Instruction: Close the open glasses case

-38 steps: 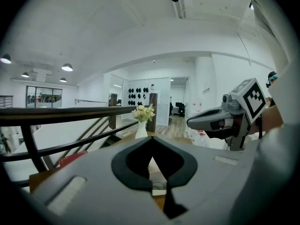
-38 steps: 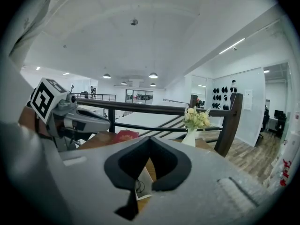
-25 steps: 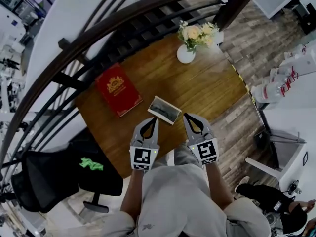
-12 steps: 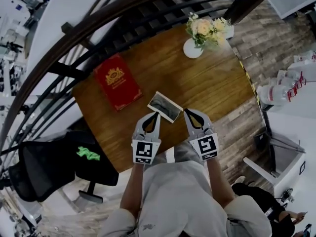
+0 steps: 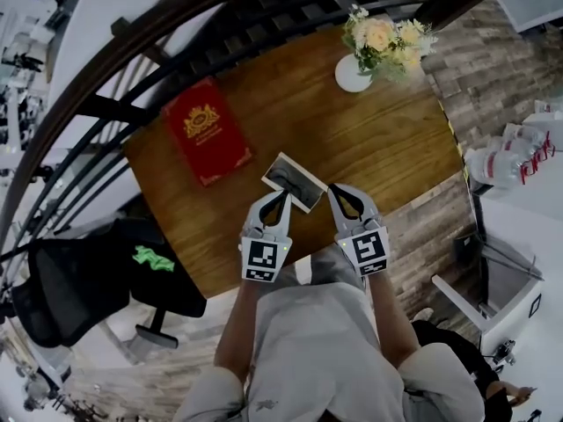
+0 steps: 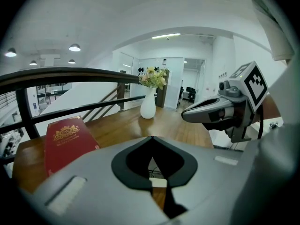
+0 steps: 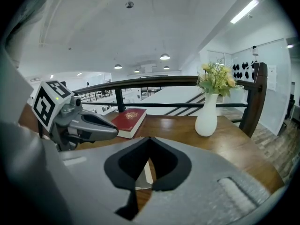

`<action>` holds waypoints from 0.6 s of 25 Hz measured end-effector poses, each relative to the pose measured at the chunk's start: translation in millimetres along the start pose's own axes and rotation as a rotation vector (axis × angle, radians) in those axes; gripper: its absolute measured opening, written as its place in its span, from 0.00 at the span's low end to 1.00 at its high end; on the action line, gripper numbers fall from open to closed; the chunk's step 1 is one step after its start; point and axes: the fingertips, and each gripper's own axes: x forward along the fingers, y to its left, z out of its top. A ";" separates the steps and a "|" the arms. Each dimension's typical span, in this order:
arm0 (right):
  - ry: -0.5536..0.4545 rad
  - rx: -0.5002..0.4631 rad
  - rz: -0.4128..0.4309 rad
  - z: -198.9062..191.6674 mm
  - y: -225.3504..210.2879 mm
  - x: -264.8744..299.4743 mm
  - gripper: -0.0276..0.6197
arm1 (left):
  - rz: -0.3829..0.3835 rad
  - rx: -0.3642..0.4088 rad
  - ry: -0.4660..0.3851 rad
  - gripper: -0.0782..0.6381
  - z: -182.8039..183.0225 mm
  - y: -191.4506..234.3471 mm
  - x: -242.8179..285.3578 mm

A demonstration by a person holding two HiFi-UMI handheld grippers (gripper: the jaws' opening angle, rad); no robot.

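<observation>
The open glasses case lies near the front edge of the wooden table; it is a pale rectangle with a dark inside. My left gripper is shut, with its tips at the case's near left corner. My right gripper is also shut, just off the case's near right end. Neither holds anything. In the left gripper view a sliver of the case shows through the gap behind the shut jaws, and the right gripper hangs alongside. In the right gripper view the case shows the same way.
A red book lies at the table's left. A white vase of flowers stands at the far right corner. A dark curved railing runs behind the table. A black chair stands at the left.
The head view has shifted, so the table sits a little higher in the picture. Both grippers stay shut at the case's near edge, slightly closer to it.
</observation>
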 end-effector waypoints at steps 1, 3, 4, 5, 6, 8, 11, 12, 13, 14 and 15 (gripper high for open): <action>0.005 0.001 0.003 -2.8 -0.8 1.8 0.05 | -0.002 -0.002 0.006 0.14 -2.8 -0.8 2.4; 0.016 0.001 0.008 -8.2 -2.3 5.1 0.05 | -0.004 -0.005 0.017 0.14 -8.4 -1.9 7.3; 0.021 0.003 0.011 -10.5 -3.0 6.9 0.05 | -0.006 -0.006 0.022 0.14 -11.0 -2.2 9.8; 0.025 0.005 0.013 -12.7 -3.8 8.8 0.05 | -0.006 -0.008 0.028 0.14 -13.3 -2.0 12.4; 0.029 0.007 0.015 -14.7 -4.6 11.0 0.05 | -0.007 -0.011 0.032 0.14 -15.5 -1.5 15.0; 0.037 0.010 0.019 -18.5 -6.2 15.2 0.05 | -0.008 -0.017 0.042 0.14 -20.0 -0.3 20.5; 0.047 0.012 0.024 -24.1 -8.1 20.5 0.05 | -0.012 -0.020 0.058 0.14 -26.6 0.2 29.0; 0.051 0.013 0.027 -25.9 -8.3 22.0 0.05 | -0.014 -0.022 0.063 0.14 -28.6 0.0 31.2; 0.055 0.014 0.029 -27.8 -8.4 23.5 0.05 | -0.016 -0.024 0.068 0.14 -30.3 -0.3 33.3; 0.059 0.015 0.032 -29.7 -8.6 25.1 0.05 | -0.017 -0.026 0.071 0.14 -31.7 -0.8 35.4; 0.064 0.015 0.035 -31.6 -8.9 26.6 0.05 | -0.019 -0.028 0.075 0.14 -32.9 -1.5 37.6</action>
